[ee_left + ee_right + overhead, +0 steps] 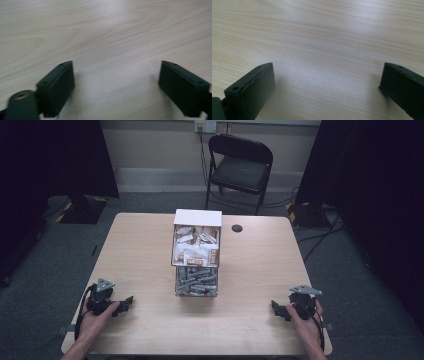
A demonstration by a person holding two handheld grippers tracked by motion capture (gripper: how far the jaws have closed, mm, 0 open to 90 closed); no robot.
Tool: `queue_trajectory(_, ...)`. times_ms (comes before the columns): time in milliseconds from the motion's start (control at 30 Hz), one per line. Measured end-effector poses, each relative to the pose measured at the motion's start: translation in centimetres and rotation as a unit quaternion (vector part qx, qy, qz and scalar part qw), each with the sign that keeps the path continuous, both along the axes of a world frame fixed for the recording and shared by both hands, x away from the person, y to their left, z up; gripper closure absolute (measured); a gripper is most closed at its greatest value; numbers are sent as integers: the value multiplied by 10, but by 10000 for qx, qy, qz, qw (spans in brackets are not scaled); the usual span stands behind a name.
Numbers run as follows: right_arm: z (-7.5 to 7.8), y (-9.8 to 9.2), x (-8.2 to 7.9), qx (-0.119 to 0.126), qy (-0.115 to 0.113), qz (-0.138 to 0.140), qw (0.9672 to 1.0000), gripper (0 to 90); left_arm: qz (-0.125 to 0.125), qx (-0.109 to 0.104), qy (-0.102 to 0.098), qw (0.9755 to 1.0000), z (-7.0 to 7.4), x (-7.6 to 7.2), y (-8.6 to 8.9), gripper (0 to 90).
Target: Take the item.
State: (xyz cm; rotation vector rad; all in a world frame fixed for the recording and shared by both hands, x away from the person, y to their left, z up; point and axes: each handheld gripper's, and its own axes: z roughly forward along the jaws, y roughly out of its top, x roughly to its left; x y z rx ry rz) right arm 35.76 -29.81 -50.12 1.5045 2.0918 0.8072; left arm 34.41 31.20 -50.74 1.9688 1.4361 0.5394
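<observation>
In the high view the clear box (197,254) at the middle of the tabletop (250,270) holds packets too small to read: pale ones with reddish marks above, greyish ones below, their number and print unclear. Its white lid hides whatever lies directly under it. The near edge of the tabletop and both forearms are cut off by the bottom of that view. The left hand (95,319) covers much of the left hand-held gripper (127,302), and the right hand-held gripper (278,310) is dark and small, its parts hard to separate. A small dark round spot (237,228) behind the box cannot be identified. In the left gripper view, a blurred dark part with a brass-coloured hole (21,103) is cut by the bottom edge.
</observation>
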Motion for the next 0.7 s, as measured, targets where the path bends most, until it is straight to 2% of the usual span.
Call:
queue_trajectory(233, 0, 0, 0, 3, 4, -1, 10000, 0, -134, -76, 102, 9998, 3, 0, -2, 169)
queue_trajectory(267, 0, 0, 0, 0, 1, 0, 10000, 0, -174, -24, 109, 9998, 4, -1, -3, 173)
queue_trajectory(400, 0, 0, 0, 1, 0, 0, 10000, 0, -278, -29, 105, 9996, 8, -1, -5, 194)
queue_trajectory(433, 0, 0, 0, 1, 1, 0, 10000, 0, -291, -15, 56, 9996, 10, -2, -5, 206)
queue_trajectory(500, 0, 0, 0, 1, 1, 0, 10000, 0, -258, -125, 34, 9996, 12, -3, -5, 215)
queue_trajectory(633, 0, 0, 0, 0, 0, 0, 10000, 0, -355, -173, -38, 9992, 18, -5, -6, 219)
queue_trajectory(667, 0, 0, 0, -13, -10, -6, 10000, 0, -388, -171, -179, 9989, 22, -7, -7, 224)
queue_trajectory(700, 0, 0, 0, -14, -10, -4, 10000, 0, -406, -180, -217, 9988, 24, -8, -8, 229)
